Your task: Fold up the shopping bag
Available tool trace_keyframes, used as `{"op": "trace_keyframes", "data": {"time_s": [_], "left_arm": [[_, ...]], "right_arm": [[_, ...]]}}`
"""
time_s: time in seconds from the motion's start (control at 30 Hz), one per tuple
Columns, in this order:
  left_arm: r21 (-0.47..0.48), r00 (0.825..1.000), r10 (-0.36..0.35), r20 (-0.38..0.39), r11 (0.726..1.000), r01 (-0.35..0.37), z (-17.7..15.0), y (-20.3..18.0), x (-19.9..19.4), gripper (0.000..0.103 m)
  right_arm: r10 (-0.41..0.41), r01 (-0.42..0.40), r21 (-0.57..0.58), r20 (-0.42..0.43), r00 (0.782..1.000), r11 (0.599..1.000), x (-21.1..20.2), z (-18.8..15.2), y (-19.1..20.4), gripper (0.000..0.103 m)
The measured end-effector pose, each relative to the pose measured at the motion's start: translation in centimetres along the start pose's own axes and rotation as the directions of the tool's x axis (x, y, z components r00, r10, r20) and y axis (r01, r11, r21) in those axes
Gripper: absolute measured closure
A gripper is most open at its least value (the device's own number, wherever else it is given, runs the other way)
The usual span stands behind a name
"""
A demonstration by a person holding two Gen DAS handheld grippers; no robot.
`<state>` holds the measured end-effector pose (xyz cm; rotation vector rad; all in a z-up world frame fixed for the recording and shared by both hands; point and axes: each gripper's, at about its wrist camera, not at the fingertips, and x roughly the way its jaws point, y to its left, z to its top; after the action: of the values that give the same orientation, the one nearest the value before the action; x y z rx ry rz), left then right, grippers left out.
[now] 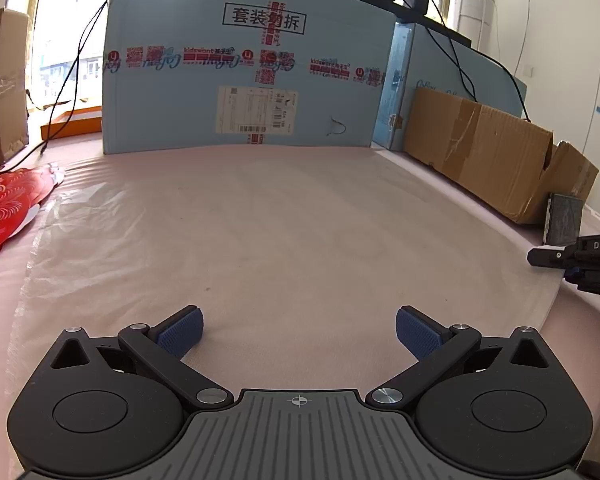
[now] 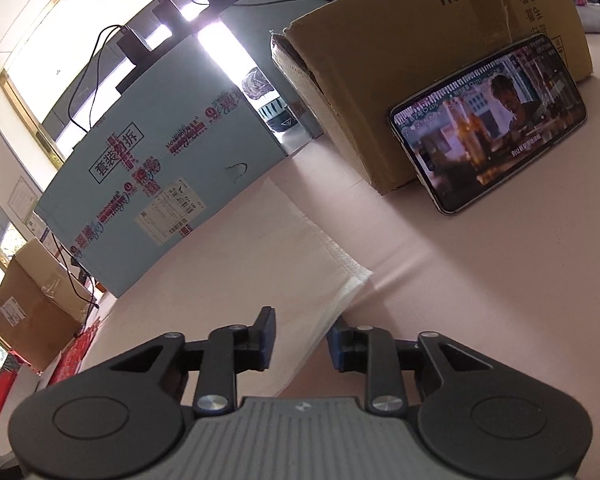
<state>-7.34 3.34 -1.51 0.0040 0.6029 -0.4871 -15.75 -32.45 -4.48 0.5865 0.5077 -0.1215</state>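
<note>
Looks barely begun. Finds the shopping bag [image 1: 284, 248], thin and translucent, spread flat across the pink tabletop [image 2: 480, 300], with no clear fold across it yet. Shows only a layered side edge in the right wrist view, ending in a corner. Leaves, by this reading, every fold to be made.

Holds the left hand-held gripper [image 1: 299, 336] above the bag's near edge with jaws spread wide and nothing between them. Sets the right hand-held gripper [image 2: 302, 340] at the bag's right edge, jaws a narrow gap apart, with the layered edge lying between the blue pads and not visibly pinched.

Reads "DAS" in white on the side of the right hand-held gripper, seen from the left wrist. Reads "套装勿拆" in a black frame on the tall blue box [image 1: 180, 112] behind the bag, partly crossed by red tape printed "kidswant". Notes a white shipping label with barcodes below that, too small to read. Reads "31X29X14CM", upside down, on the cardboard box [image 2: 400, 60]. Notes a phone [image 2: 488, 120] propped against that box, playing video with subtitles too small to make out.
</note>
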Motion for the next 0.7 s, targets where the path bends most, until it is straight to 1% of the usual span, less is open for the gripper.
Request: {"op": "trace_keyframes", "data": {"time_s": [0.1,0.17,0.27,0.33,0.4,0.5,0.53,0.57,0.6,0.63,0.67,0.7], "left_arm": [[-0.004,1.0,-0.003,0.001,1.0,0.003,0.0,0.1,0.0,0.0],[-0.006,1.0,-0.004,0.001,1.0,0.004,0.0,0.2,0.0,0.0],[-0.007,1.0,-0.004,0.002,1.0,0.004,0.0,0.2,0.1,0.0],[-0.018,1.0,0.0,0.01,1.0,0.0,0.0,0.3,-0.1,0.0],[-0.056,0.999,0.008,0.038,0.998,-0.006,0.0,0.8,-0.5,0.0],[-0.164,0.992,0.046,0.12,0.986,-0.026,-0.5,2.3,-2.4,0.0],[-0.187,0.988,0.074,0.133,0.981,-0.049,-0.6,2.7,-3.0,0.0],[-0.186,0.985,0.114,0.131,0.979,-0.088,-0.7,2.9,-3.6,0.0],[-0.169,0.978,0.17,0.123,0.974,-0.148,-0.8,2.9,-4.1,0.0],[-0.135,0.96,0.259,0.11,0.96,-0.244,-1.0,3.0,-4.7,0.0],[-0.105,0.942,0.321,0.098,0.945,-0.311,-1.3,2.9,-5.0,0.0],[-0.081,0.927,0.365,0.092,0.93,-0.358,-1.7,3.0,-5.3,0.0]], "right_arm": [[0.007,-0.007,-0.002,0.033,0.999,1.0,0.0,-0.4,0.1,0.1],[0.037,-0.037,0.007,0.054,0.998,0.999,-0.1,-0.4,0.3,0.101],[0.108,-0.107,-0.02,0.106,0.988,0.994,-0.7,-0.4,1.4,0.101],[0.174,-0.169,-0.044,0.127,0.977,0.985,-0.9,-0.3,2.7,0.101],[0.232,-0.226,-0.059,0.125,0.965,0.972,-0.8,-0.2,3.9,0.101],[0.324,-0.316,-0.088,0.11,0.94,0.945,-0.6,-0.3,6.1,0.101],[0.357,-0.347,-0.102,0.098,0.929,0.932,-0.4,-0.3,7.1,0.101],[0.386,-0.376,-0.116,0.086,0.918,0.919,-0.2,-0.4,7.9,0.101],[0.414,-0.403,-0.132,0.072,0.907,0.906,-0.1,-0.5,8.7,0.101],[0.432,-0.421,-0.144,0.06,0.9,0.896,0.1,-0.7,9.5,0.101],[0.45,-0.438,-0.156,0.047,0.892,0.885,0.2,-0.9,10.2,0.101],[0.474,-0.463,-0.165,0.028,0.88,0.871,0.4,-1.1,11.0,0.101]]}}
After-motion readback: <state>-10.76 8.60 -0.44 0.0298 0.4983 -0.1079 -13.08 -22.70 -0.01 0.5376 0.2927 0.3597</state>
